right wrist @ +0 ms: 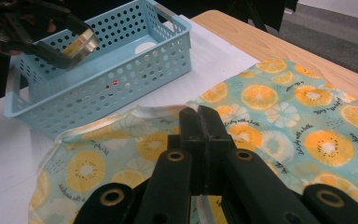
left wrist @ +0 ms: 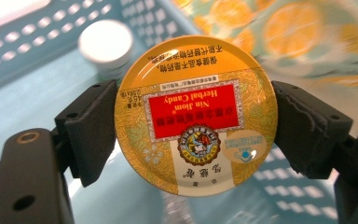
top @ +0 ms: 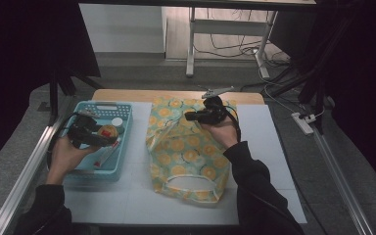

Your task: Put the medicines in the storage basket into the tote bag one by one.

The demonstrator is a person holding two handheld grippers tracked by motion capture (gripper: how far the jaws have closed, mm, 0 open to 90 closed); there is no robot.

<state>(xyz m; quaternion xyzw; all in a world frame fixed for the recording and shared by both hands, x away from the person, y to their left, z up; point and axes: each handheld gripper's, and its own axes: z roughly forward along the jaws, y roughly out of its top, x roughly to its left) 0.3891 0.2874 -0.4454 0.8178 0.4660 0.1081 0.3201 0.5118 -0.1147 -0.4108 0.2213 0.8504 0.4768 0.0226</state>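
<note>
Yellow candy tin (left wrist: 196,114) clamped by its rim in the left hand-held gripper (top: 94,135), above the blue basket (top: 122,161) at left; right hand-held gripper (right wrist: 199,122), jaws closed, pinches the fruit-print bag (top: 186,152).

Sleeves: dark long sleeves (top: 254,181) are being worn on both arms, down to the wrists.
Left tongs (left wrist: 196,126): matte black bodies are being shown, with flat rectangular pads (left wrist: 91,128) and round screw holes in the arms.
Right tongs (right wrist: 200,128): black blades are being carried on rounded black arms with brass-ringed holes.
Cable: a black cable is being trailed from each of the tongs.
Plate: a grey three-cornered plate (top: 218,91) is being carried on top of the right tongs.
</note>
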